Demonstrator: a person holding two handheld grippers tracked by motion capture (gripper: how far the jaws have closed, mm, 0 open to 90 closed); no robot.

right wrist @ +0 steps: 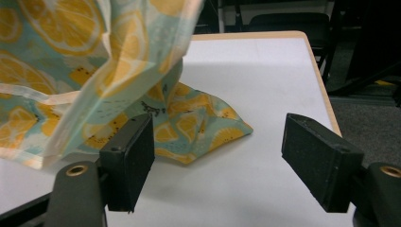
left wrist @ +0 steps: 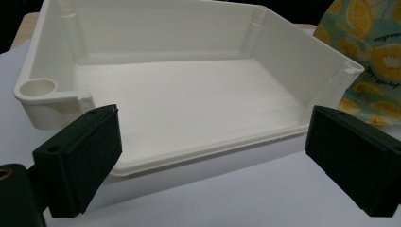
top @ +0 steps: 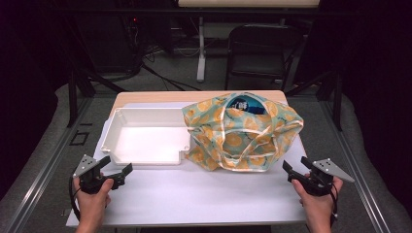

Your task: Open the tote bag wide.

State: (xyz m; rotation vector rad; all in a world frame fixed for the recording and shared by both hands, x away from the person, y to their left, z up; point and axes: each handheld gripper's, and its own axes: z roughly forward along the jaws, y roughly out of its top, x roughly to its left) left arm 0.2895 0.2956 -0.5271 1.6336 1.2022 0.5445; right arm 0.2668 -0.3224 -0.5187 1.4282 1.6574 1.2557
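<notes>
Table (top: 204, 199): white top, edged in light wood at the far and right sides. Two items are carried. A white tray (top: 145, 141), open and shallow, is set on the left half. A lemon-print bag (top: 243, 131), slumped, is placed just beside the tray's right wall, on the right half.

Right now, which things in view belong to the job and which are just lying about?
Likely in the job:
- lemon-print bag, something blue and dark inside
- white tray, beside the bag
- left gripper, open
- right gripper, open

Lying about:
- folding chair beyond the table
- white table leg on the floor behind
</notes>
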